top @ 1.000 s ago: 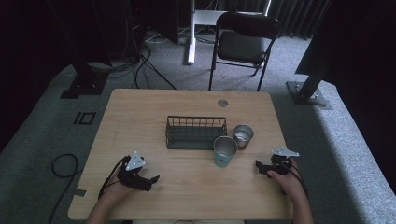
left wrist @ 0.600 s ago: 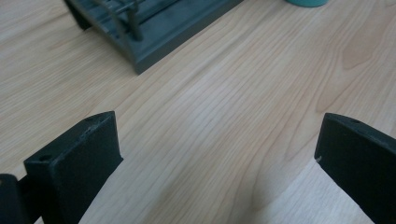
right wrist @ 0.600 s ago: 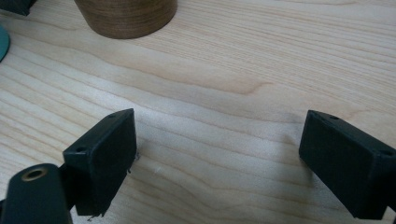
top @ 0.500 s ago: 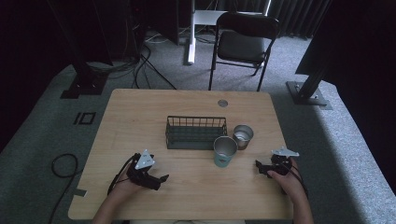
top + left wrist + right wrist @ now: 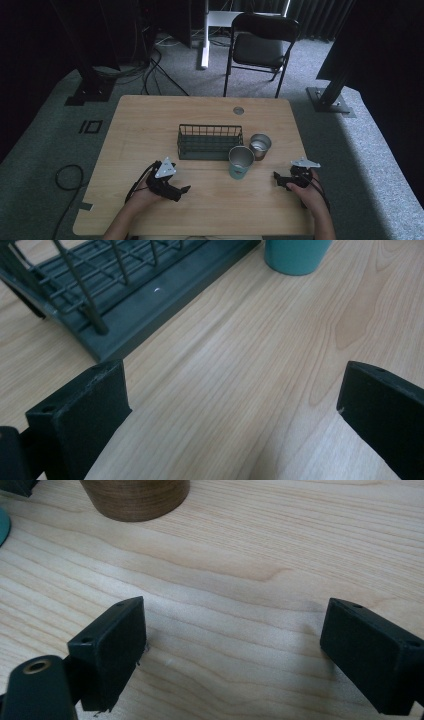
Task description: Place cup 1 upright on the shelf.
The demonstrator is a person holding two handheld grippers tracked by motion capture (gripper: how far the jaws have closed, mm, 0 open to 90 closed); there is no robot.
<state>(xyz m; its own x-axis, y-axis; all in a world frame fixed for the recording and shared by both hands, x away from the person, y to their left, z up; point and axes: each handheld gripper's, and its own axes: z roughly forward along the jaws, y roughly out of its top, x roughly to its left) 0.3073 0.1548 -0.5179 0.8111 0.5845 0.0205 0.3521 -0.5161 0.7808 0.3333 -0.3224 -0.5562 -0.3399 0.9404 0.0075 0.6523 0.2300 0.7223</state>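
On the wooden surface (image 5: 150,125) we see both cups standing outside the wire rack (image 5: 210,141), the teal cup (image 5: 241,161) just in front of its right end and the brown cup (image 5: 260,145) just beside that end, so nothing looks started yet. Our left tool (image 5: 181,192) and right tool (image 5: 278,178) sit low near the front edge, jaws spread and empty. Grasping either cup is all still ahead, we judge.
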